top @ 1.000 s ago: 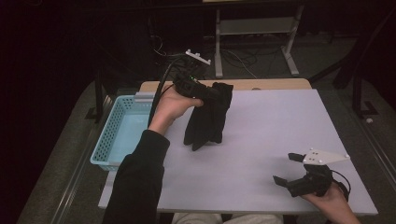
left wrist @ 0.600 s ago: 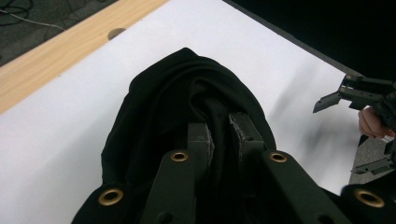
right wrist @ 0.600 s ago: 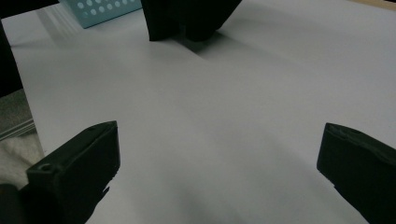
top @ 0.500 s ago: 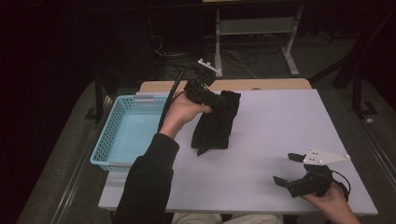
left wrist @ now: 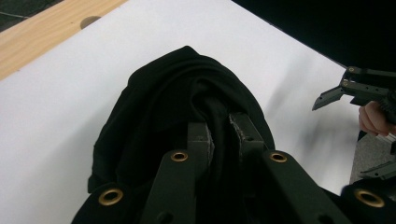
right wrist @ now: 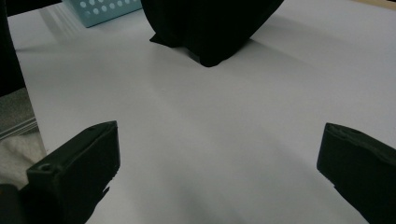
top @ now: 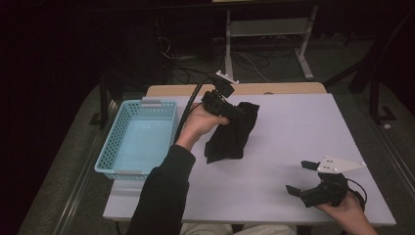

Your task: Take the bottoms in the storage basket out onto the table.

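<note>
**Black cloth held up over the table's middle**

Left gripper (top: 234,111) is clamped on a bunched fold of the black cloth (top: 230,134); in the left gripper view the two jaws pinch the fabric between them, almost meeting. The cloth hangs from that grip, its lower edge down on the white table (top: 293,132) (whether it rests or just brushes, hard to tell). It sits right of the light blue basket (top: 134,142), apart from it.

Right gripper (top: 304,177) is near the table's front right corner, well apart from the cloth, held in the person's right hand (top: 345,205). Its jaws stand wide apart with nothing between them; in the right gripper view bare tabletop shows between the two jaws, the cloth beyond.
</note>
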Available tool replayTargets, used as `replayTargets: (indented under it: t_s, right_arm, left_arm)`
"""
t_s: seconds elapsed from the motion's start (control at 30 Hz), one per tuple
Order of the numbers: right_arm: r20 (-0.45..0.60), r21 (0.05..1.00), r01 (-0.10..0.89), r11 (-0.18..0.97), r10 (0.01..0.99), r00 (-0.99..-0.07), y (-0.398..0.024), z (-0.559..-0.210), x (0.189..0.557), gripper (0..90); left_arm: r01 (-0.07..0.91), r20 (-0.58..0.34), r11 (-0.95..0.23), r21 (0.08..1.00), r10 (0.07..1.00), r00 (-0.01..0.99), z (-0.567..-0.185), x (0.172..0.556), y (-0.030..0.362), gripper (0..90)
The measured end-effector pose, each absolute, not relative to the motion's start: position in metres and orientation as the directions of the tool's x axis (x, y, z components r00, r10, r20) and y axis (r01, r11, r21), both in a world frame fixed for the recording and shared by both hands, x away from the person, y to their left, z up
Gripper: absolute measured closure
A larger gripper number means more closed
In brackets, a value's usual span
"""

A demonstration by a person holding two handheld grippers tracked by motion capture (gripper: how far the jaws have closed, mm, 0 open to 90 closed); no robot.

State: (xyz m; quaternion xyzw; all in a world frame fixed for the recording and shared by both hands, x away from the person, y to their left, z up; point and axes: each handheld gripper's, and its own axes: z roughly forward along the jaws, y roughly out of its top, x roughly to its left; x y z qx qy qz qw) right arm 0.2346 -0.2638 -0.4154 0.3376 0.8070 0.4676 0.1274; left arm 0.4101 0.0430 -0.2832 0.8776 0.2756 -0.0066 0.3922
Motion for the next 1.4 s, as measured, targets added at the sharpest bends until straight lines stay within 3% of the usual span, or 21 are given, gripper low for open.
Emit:
replayTargets:
  t_s: [1.4]
  right_arm:
    - [0.120, 0.847, 0.421, 0.324, 0.655, -0.746, -0.263, -0.415, 0.236, 0.0]
  left_arm:
    - [0.502, -0.317, -0.589, 0.633, 0.395, 0.862, -0.359, 0.408, -0.018, 80.4]
